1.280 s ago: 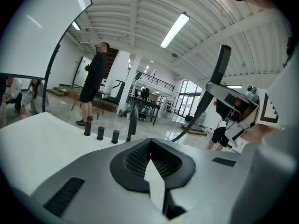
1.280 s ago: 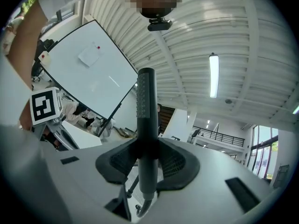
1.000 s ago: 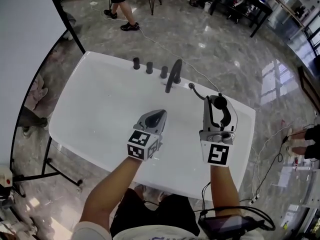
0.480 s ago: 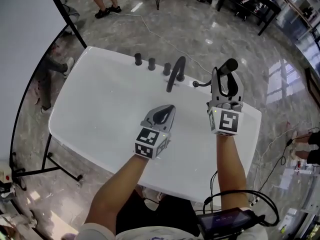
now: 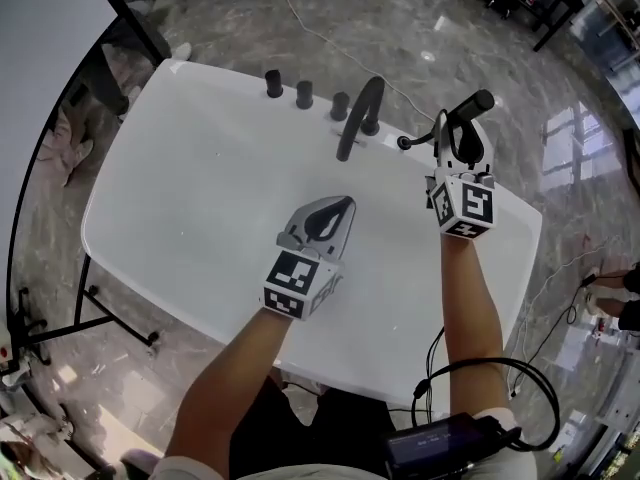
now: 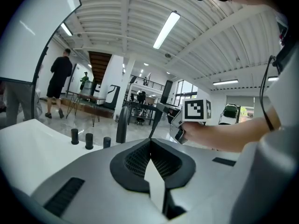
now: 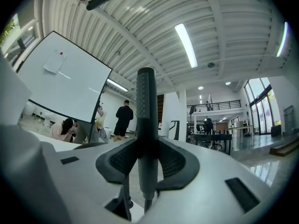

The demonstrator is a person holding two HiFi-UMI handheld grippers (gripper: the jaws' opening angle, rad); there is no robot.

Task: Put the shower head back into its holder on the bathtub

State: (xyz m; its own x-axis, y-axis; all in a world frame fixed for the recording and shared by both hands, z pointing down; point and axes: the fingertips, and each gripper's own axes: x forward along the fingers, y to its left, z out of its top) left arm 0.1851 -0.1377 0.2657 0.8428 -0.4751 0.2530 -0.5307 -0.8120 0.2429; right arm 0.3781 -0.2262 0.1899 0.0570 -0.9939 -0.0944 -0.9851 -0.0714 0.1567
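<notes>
Jaws of the right gripper (image 7: 148, 160) clamp the shower head (image 7: 145, 101) mid-handle, just right of the faucet (image 5: 358, 118). The left gripper (image 6: 150, 146) is closed and empty. The handset is probably stiff, light and slick, so this mid-handle hold suits it.

Three dark cylindrical knobs (image 5: 304, 94), curved dark metal spout (image 5: 358, 118): left of right gripper (image 5: 462, 140). Grey glossy marble floor (image 5: 520, 98) beyond. Black-framed white board (image 5: 40, 58) far left.

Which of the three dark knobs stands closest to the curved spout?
The knob at the row's right end, beside the spout; the others stand further left.
</notes>
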